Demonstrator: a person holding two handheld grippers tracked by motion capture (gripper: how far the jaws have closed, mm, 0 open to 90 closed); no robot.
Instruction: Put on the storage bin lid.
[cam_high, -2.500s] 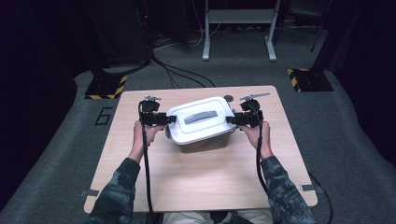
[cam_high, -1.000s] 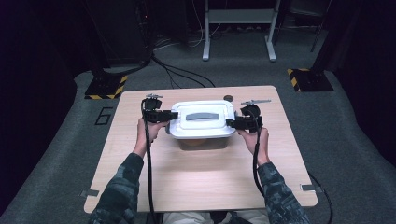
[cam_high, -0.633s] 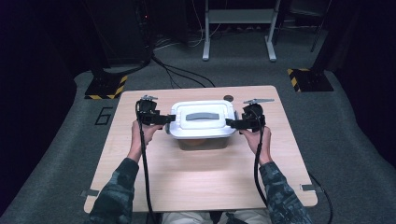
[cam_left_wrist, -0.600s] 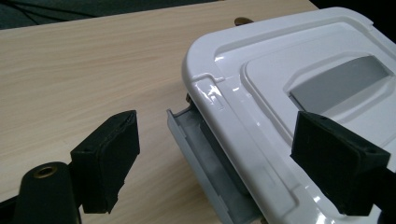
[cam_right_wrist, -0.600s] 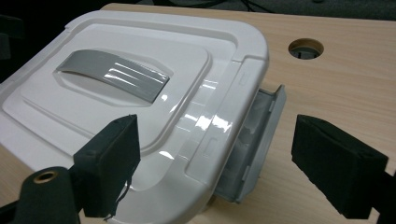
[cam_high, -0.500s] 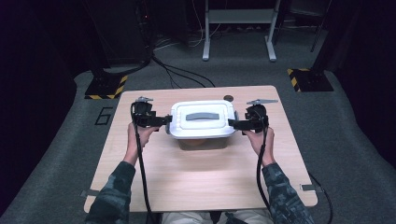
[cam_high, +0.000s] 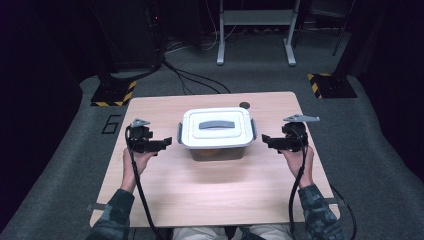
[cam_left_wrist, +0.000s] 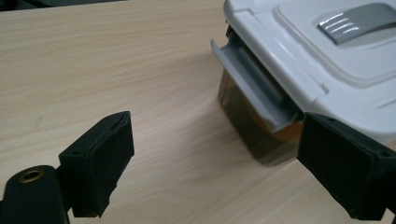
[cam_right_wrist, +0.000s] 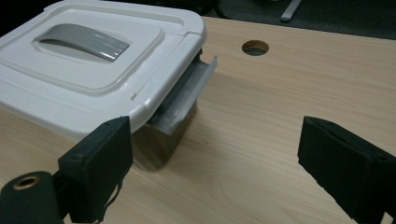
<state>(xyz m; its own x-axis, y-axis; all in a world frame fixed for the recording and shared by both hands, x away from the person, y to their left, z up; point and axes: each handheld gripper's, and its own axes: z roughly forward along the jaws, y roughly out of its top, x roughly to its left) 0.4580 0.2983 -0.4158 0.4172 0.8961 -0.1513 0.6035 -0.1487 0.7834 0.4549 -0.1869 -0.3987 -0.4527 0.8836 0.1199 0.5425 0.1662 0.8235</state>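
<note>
Standing spread with nothing between its jaws, the left claw (cam_high: 165, 144) hovers just off the left end of a white-lidded box (cam_high: 217, 127); its jaws have just been opening. In the left gripper view the two black pads (cam_left_wrist: 109, 154) sit wide apart over bare wood, and the box's left side latch (cam_left_wrist: 254, 88), a grey flap, hangs swung outward from the lid's edge, clear of the pads.

The right claw (cam_high: 266, 141) mirrors it at the box's right end, equally spread and empty, its jaws also having just been opening. In the right gripper view the right side latch (cam_right_wrist: 187, 95) is likewise flipped out and away from the lid, and one pad (cam_right_wrist: 105, 163) stands low in front of the box's corner without touching it.

The box itself rests on the tabletop (cam_high: 210, 190), in the far half and about midway between the two claws. Its white lid lies flat on a clear, brownish tub, and a grey handle (cam_high: 216, 124) runs along the lid's middle. Beyond the box's right far corner a small round hole (cam_high: 244, 105) is cut in the wood. Each hand (cam_high: 136, 159) grips its tool from below, sleeves in a camouflage pattern, with a black cable trailing back toward the near edge.
</note>
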